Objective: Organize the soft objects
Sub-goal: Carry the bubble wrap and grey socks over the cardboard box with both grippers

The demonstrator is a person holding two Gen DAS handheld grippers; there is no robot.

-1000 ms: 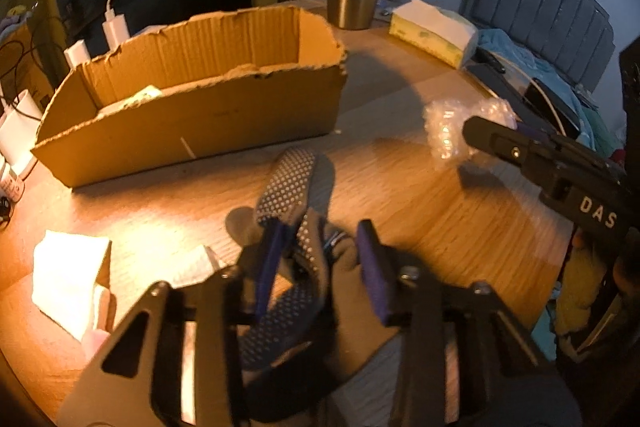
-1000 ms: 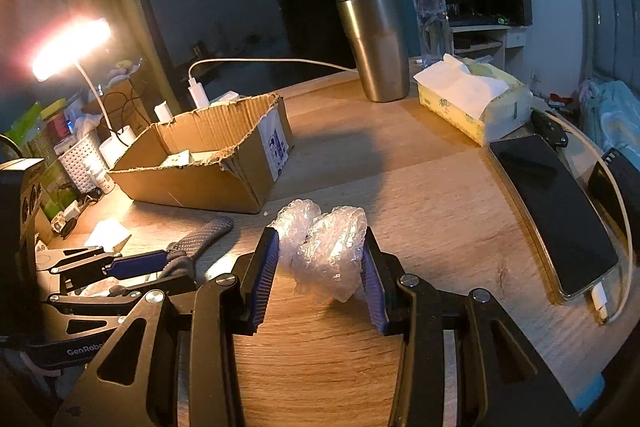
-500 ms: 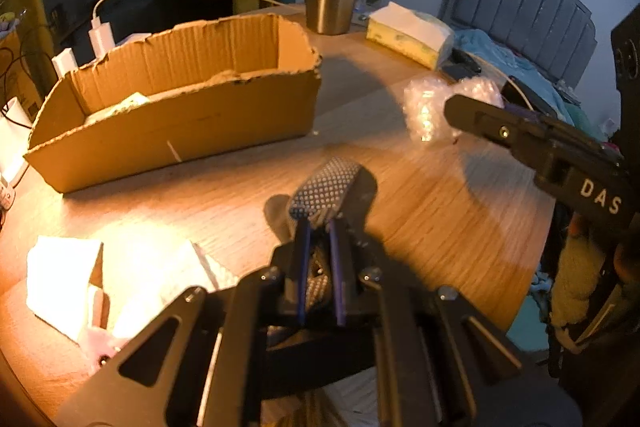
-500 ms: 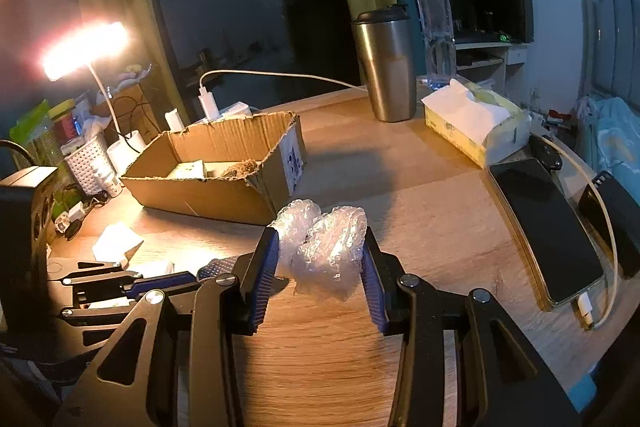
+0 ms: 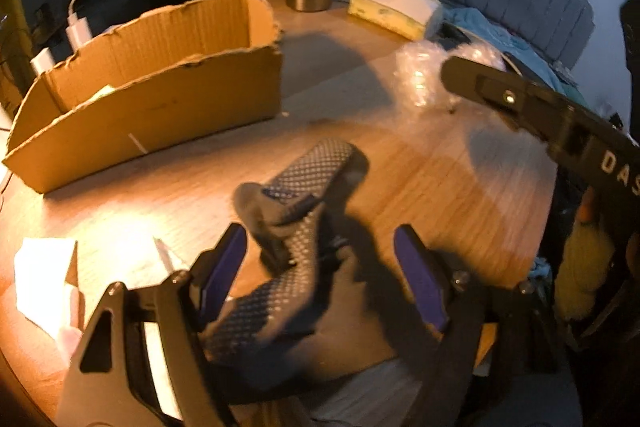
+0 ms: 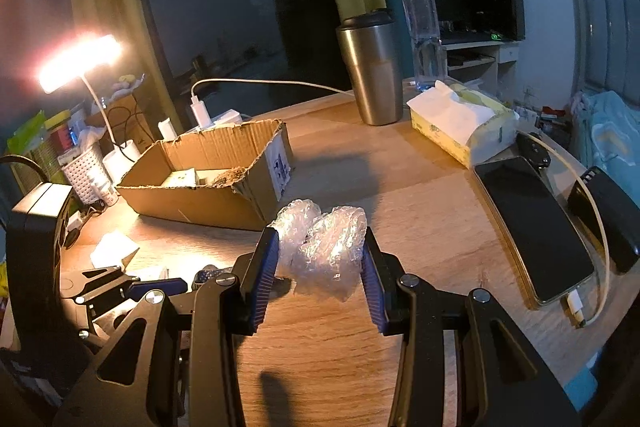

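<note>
While my left gripper (image 5: 320, 259) stands with its jaws spread wide, the grey dotted glove (image 5: 292, 227) lies slack between them on the wooden table (image 5: 440, 179), touching neither blue pad as far as I can tell through the blur. My right gripper (image 6: 316, 267) is clamped on the wad of bubble wrap (image 6: 324, 251), both pads pressed into its sides, the wad raised just off the wood.

The cardboard box (image 5: 160, 99) sits ahead and to my left, its torn top edge open upward, with a bare strip of table between its near wall and the glove. The table's rounded edge falls away close to my right. White paper scraps (image 5: 44, 275) lie near the left rim.

From the right wrist I see what the left one misses: the lit desk lamp (image 6: 80, 63), a phone (image 6: 532, 227) lying flat with a cable plugged in, a clear water bottle (image 6: 424, 31) behind the steel tumbler (image 6: 372, 67), and something pale and something brownish on the box floor. The tissue pack (image 6: 460, 123) shows in both. From the left wrist I see the glove's full length, of which the right view catches only a dotted tip beside my other tool
</note>
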